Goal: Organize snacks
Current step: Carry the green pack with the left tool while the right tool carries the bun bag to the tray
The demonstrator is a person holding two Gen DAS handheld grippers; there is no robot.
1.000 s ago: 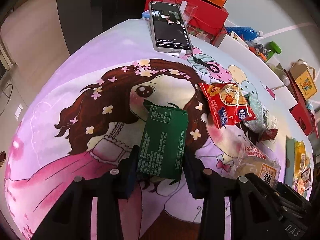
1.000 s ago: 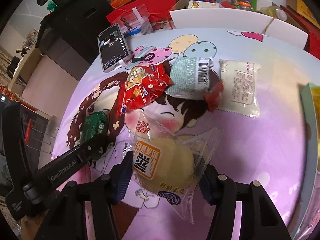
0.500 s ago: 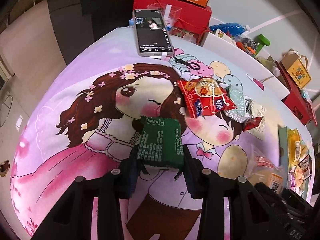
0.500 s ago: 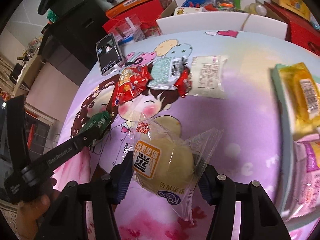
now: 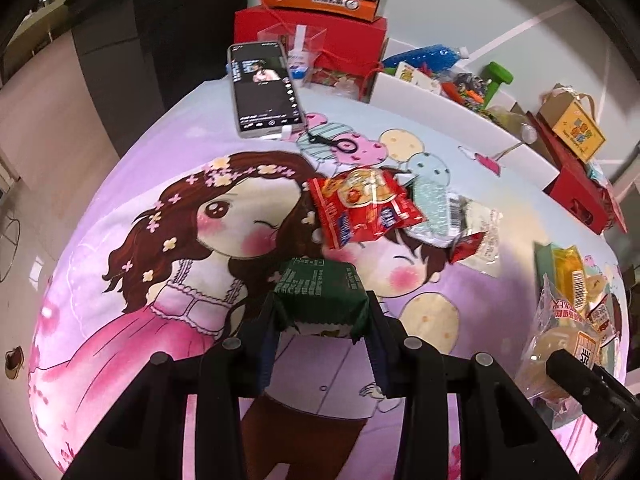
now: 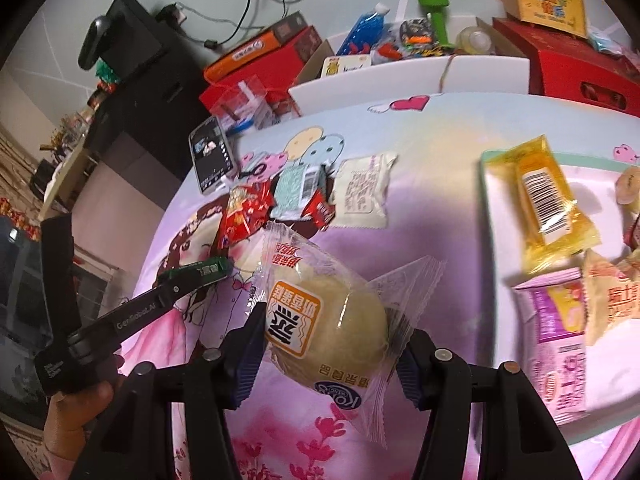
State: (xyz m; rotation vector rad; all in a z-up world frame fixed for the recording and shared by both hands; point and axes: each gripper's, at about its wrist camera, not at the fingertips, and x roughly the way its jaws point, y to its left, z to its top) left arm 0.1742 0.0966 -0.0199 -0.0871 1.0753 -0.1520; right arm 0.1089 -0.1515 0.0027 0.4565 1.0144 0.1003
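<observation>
My left gripper (image 5: 322,322) is shut on a dark green snack packet (image 5: 318,296) and holds it above the cartoon tablecloth. It also shows in the right wrist view (image 6: 200,274). My right gripper (image 6: 330,346) is shut on a clear-wrapped yellow bun (image 6: 332,332), lifted above the cloth, just left of a pale green tray (image 6: 490,216). The tray holds a yellow packet (image 6: 546,204), a pink packet (image 6: 560,344) and other snacks. A red packet (image 5: 360,208), a pale green packet (image 5: 434,216) and a white packet (image 6: 362,190) lie in a loose pile on the cloth.
A phone (image 5: 264,88) lies at the far edge of the table. Red boxes (image 5: 312,36), an orange box (image 5: 320,0) and a white bin of clutter (image 5: 440,96) stand behind the table. A black cabinet (image 6: 132,92) stands far left.
Both grippers have risen and moved right with their snacks. The bun now sits close beside the tray, which has come fully into the right wrist view.
</observation>
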